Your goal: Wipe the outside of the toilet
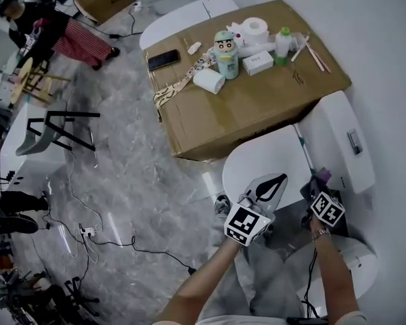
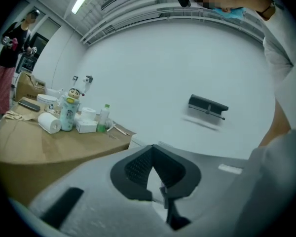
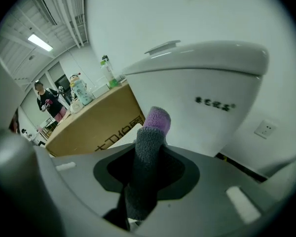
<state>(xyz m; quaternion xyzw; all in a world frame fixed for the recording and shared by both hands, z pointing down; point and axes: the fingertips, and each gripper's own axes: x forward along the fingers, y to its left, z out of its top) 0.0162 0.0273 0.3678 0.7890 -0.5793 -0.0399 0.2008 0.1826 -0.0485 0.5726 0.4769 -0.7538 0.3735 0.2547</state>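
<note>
Grey marble-look floor all around, with cables (image 1: 88, 235) snaking across it and a person (image 1: 47, 26) standing way off in the far corner. So the toilet (image 1: 271, 161) sits against the white wall with its lid down and a dark oblong fitting (image 1: 354, 141) on top of the tank. A big cardboard box (image 1: 257, 107) is parked just beside it and crowds that whole side of the bowl. The box top is cluttered: a phone (image 1: 164, 59), a cartoon-figure bottle (image 1: 226, 53), two paper rolls (image 1: 208, 80), a small white box (image 1: 257, 63), a green-capped bottle (image 1: 283, 45) and a patterned strap (image 1: 179, 87) hanging over the edge. The left gripper (image 1: 274, 183) hovers over the near edge of the lid, its jaws pinched together at the tips with nothing in them. The right gripper (image 1: 316, 187) is down at the near side of the toilet, where lid meets tank. It's clamped on a fuzzy grey cloth (image 3: 155, 120) with a purple end that sticks up past the jaws. In the right gripper view that purple end is close to the white porcelain, but I can't tell if it's actually touching.
</note>
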